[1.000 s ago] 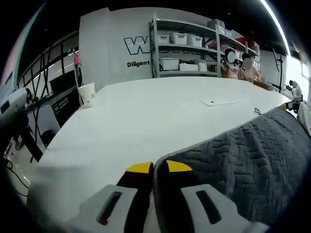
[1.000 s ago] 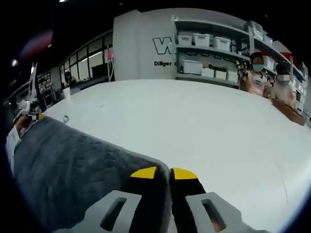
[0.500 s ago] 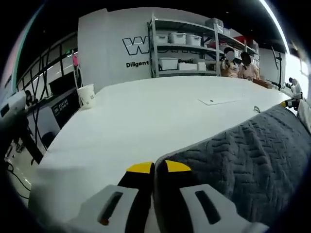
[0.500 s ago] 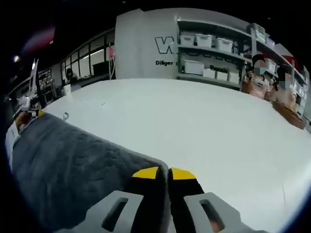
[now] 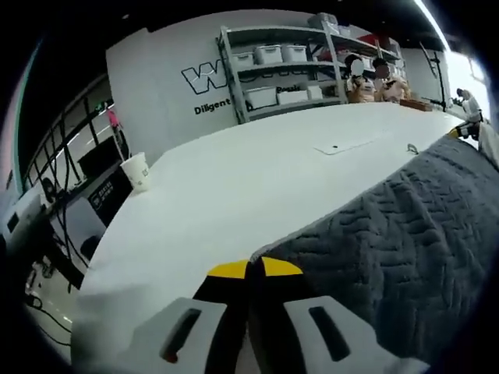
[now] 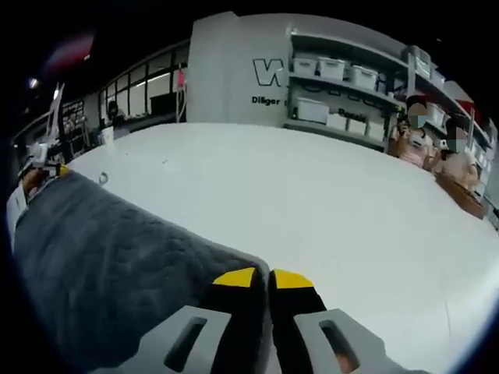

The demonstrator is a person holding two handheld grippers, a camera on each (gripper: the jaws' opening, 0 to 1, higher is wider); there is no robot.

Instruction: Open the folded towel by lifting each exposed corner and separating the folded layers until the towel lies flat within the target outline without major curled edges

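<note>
- At the bottom of the left gripper view, the left tool (image 5: 255,267) has its yellow-tipped jaws pressed together on a corner of the grey towel (image 5: 390,241).
- From that pinched corner the towel spreads to the right, its quilted zigzag weave facing the camera and its upper edge running up toward the far right.
- At that far right end, the other tool's yellow tip (image 5: 454,132) shows beside the towel's edge.
- In the right gripper view, the right tool (image 6: 269,277) is likewise closed tight on a towel corner, the cloth (image 6: 101,257) stretching away to the left.
- The towel hangs between the two tools above the white counter (image 5: 234,179).
- A white paper cup (image 5: 136,171) stands near the counter's left edge.
- Beyond the counter, a metal shelf (image 5: 281,70) holds white bins against a lettered wall.
- Two people (image 6: 437,144) are at the counter's far right side.
</note>
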